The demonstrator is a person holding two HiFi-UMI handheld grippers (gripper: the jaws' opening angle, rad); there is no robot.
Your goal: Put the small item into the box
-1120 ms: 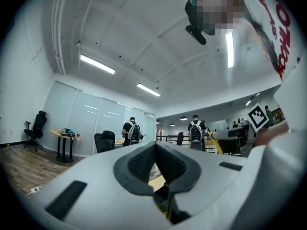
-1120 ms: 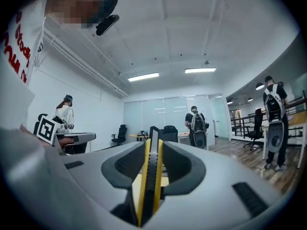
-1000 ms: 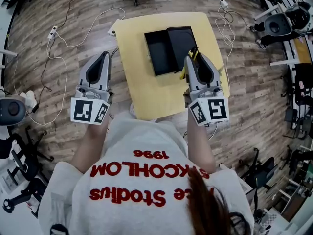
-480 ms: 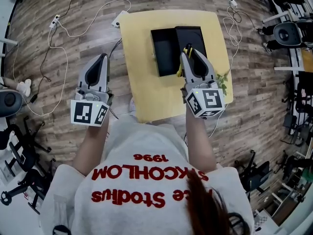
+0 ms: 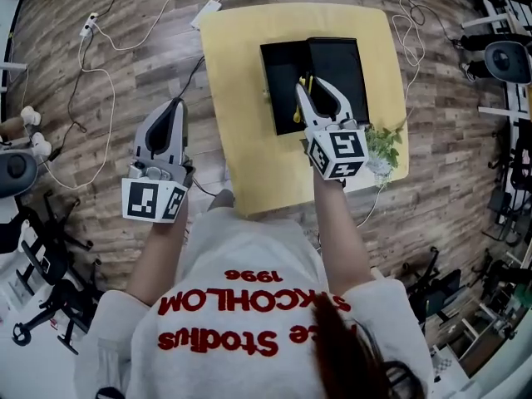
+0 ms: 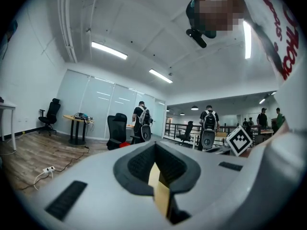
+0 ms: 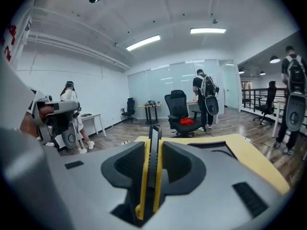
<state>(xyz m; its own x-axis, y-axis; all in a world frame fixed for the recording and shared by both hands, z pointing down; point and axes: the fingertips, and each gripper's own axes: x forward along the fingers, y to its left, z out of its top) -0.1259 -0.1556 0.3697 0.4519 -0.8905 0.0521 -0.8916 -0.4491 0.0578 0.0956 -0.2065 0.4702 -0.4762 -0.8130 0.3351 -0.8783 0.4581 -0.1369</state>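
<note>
While the left gripper hangs off the table's left side over the wooden floor, the right gripper reaches over the yellow table. In the right gripper view its jaws are clamped on the small item. This is a thin flat piece with yellow edges and a ribbed black middle. It stands on edge between the pads and sticks up past the tips.

In the head view those tips lie over the open black box, whose two shallow halves sit side by side in the middle of the table. The item's yellow edge shows near the seam between the halves. Whether it touches the box or is held above it cannot be told.

In the left gripper view that gripper's dark pads meet at the tips, with only a narrow slit below them and nothing gripped.

A small green plant stands at the table's right edge, just beside the right gripper's marker cube. White cables trail across the floor to the left of the table.
</note>
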